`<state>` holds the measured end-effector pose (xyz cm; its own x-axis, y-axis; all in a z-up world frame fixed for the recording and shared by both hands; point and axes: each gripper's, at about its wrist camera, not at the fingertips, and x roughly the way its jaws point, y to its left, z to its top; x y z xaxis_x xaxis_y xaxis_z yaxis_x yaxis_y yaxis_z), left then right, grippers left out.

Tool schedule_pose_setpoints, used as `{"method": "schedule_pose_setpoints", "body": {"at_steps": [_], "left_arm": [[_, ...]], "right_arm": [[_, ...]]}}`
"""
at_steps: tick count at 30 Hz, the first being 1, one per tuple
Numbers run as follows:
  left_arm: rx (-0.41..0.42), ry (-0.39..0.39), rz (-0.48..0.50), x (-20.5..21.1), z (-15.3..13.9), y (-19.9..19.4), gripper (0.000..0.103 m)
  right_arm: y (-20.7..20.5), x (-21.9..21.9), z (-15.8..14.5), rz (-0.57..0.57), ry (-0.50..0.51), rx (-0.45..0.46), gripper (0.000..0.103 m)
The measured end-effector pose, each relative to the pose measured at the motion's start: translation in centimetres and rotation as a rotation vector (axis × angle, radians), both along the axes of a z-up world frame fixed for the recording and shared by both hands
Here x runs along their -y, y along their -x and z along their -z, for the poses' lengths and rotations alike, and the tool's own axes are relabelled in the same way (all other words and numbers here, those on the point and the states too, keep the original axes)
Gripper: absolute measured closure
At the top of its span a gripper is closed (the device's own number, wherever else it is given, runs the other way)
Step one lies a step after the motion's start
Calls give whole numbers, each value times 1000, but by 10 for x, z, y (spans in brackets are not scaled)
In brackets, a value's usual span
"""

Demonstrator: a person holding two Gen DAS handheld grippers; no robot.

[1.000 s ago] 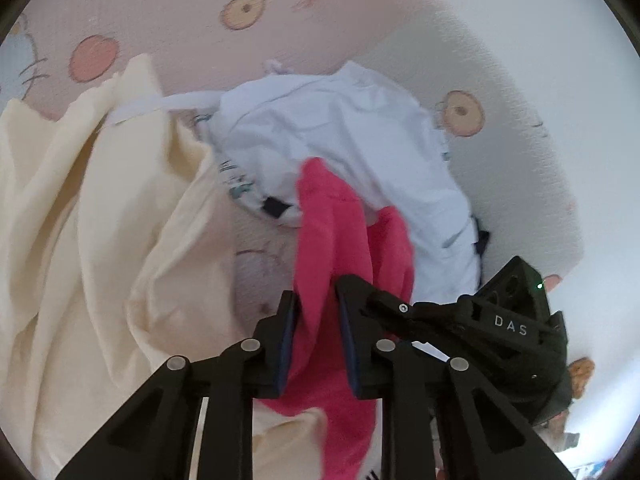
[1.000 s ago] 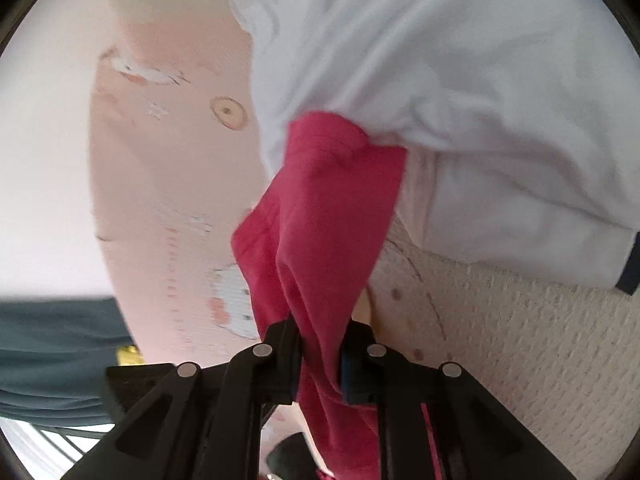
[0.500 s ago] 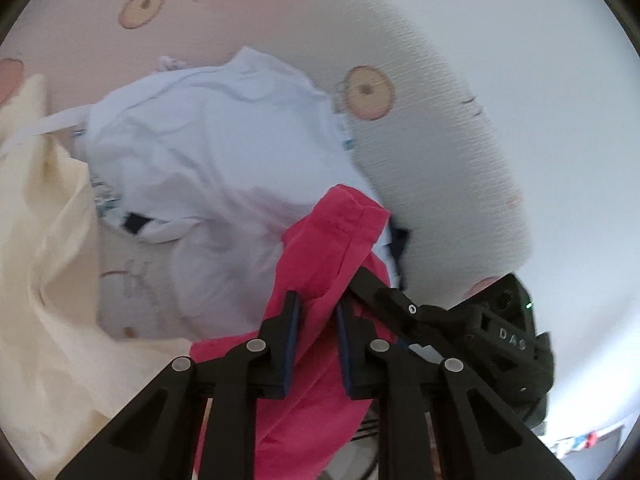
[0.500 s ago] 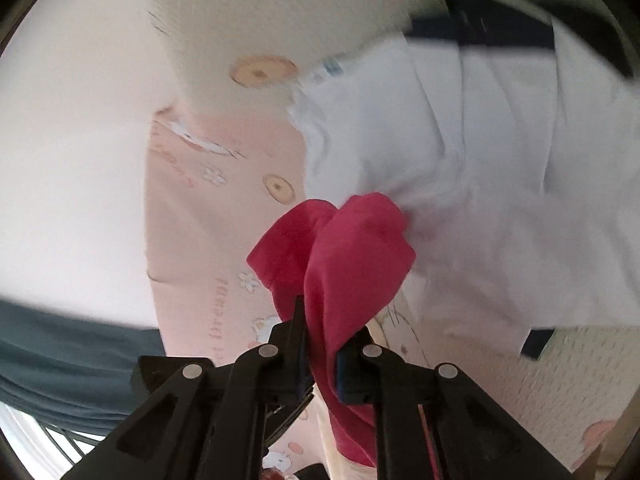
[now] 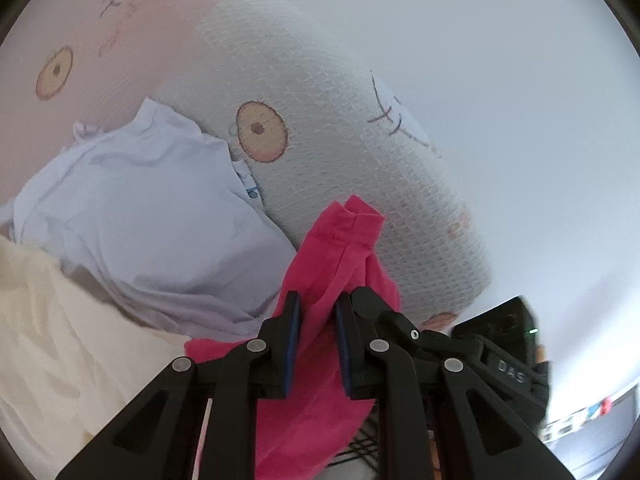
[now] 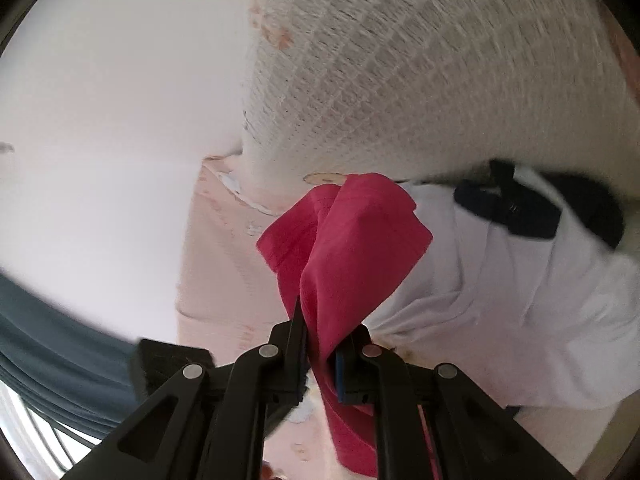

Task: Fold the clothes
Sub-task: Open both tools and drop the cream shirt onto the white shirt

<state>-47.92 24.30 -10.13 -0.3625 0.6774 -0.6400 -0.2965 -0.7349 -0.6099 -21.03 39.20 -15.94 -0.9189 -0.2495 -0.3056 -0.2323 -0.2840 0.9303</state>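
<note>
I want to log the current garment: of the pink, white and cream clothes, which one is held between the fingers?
The pink garment: both grippers are shut on it, while the white garment and cream cloth lie loose on the bed.

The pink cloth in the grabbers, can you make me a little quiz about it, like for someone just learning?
1. True or false: both grippers are clamped on the pink cloth.
2. Which garment lies nearest the pink cloth in the right wrist view? A) a white garment with dark trim B) a striped green towel C) a pair of blue jeans
3. Fill in: in the left wrist view, the fabric at the lower left is ____ coloured.

Key
1. True: the left gripper and the right gripper each pinch a bunch of it.
2. A.
3. Cream: the cream fabric lies below the white garment.
</note>
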Motion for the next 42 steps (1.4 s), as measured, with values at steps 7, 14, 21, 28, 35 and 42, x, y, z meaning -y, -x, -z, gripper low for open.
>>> {"method": "schedule_pose_setpoints", "body": {"at_steps": [7, 14, 21, 28, 35, 42], "left_arm": [[-31, 271, -85, 6, 18, -7, 84], [123, 109, -236, 70, 34, -13, 43], [-48, 78, -366, 130, 14, -42, 42], [-207, 202, -421, 162, -12, -82, 42], [-210, 234, -479, 212, -27, -118, 42], [-325, 500, -484, 247, -55, -175, 42]], "right_arm": [[27, 15, -2, 1, -275, 271, 39], [32, 27, -10, 60, -336, 307, 25], [2, 54, -38, 166, -645, 358, 24], [15, 114, -67, 109, -983, 350, 12], [23, 173, -83, -32, -1005, 287, 12], [24, 213, -98, -61, -894, 244, 12]]}}
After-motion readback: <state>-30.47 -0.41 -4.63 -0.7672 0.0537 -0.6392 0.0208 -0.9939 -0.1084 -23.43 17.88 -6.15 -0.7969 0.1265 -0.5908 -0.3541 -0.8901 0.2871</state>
